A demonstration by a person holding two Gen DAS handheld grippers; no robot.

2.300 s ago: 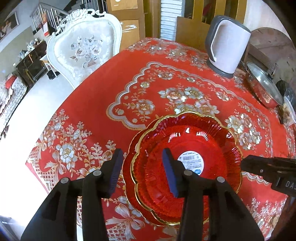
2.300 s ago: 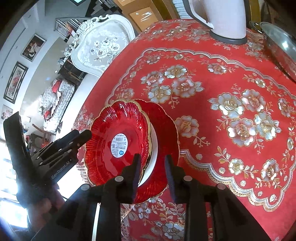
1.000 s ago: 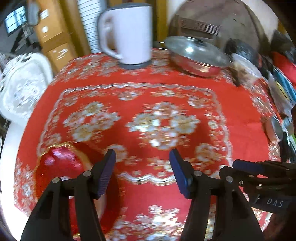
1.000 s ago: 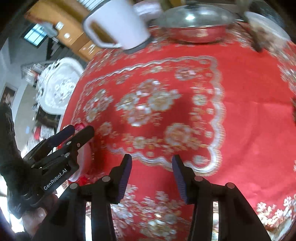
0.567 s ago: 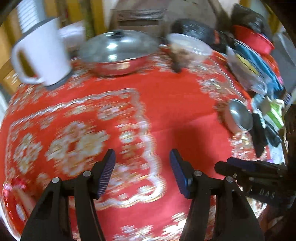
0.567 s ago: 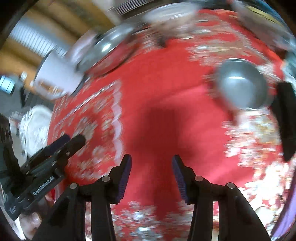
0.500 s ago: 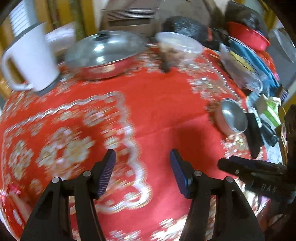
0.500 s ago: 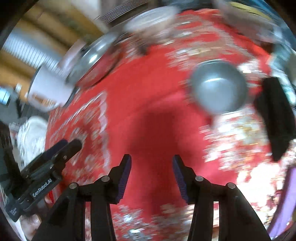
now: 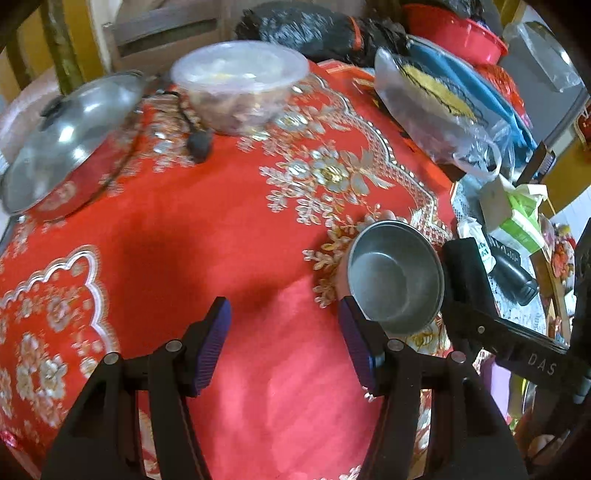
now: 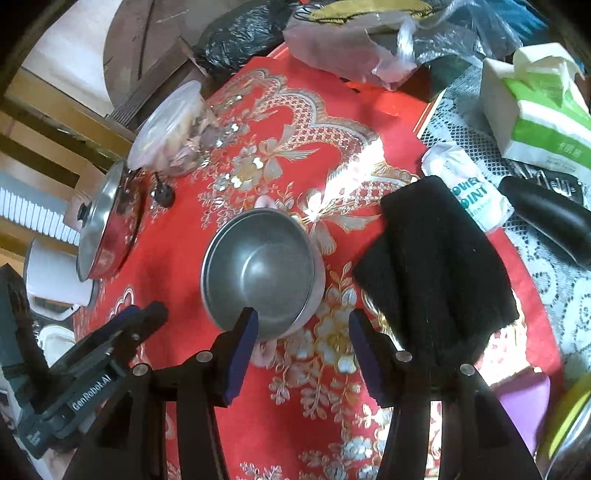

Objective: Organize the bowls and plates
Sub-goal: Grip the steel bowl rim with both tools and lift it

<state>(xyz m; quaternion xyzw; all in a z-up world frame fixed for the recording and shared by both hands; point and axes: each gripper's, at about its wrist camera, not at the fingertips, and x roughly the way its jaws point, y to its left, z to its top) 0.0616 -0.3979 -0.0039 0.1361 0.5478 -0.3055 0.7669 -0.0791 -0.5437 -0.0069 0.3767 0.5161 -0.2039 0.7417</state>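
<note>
A small steel bowl point(image 9: 397, 278) point(image 10: 260, 271) with a pinkish outer wall stands upright on the red embroidered tablecloth point(image 9: 207, 236), near the table's right side. My left gripper point(image 9: 284, 341) is open over bare cloth, its right finger just left of the bowl. My right gripper point(image 10: 301, 345) is open too, hovering just short of the bowl, its left fingertip overlapping the near rim. Neither holds anything. The other gripper shows at each view's edge: the right gripper point(image 9: 517, 350) and the left gripper point(image 10: 110, 350).
A lidded steel pan point(image 9: 70, 140) point(image 10: 105, 225), a clear lidded food tub point(image 9: 240, 85) point(image 10: 171, 133) and a white kettle point(image 10: 55, 284) stand behind. A black cloth point(image 10: 436, 266), plastic bags point(image 9: 439, 99), a tissue box point(image 10: 535, 99) and a red basin point(image 9: 454, 33) crowd the right side.
Both grippers have swung right, away from the stacked red plates, across the table to the steel bowl. Both stay open, and the right one has closed in on the bowl.
</note>
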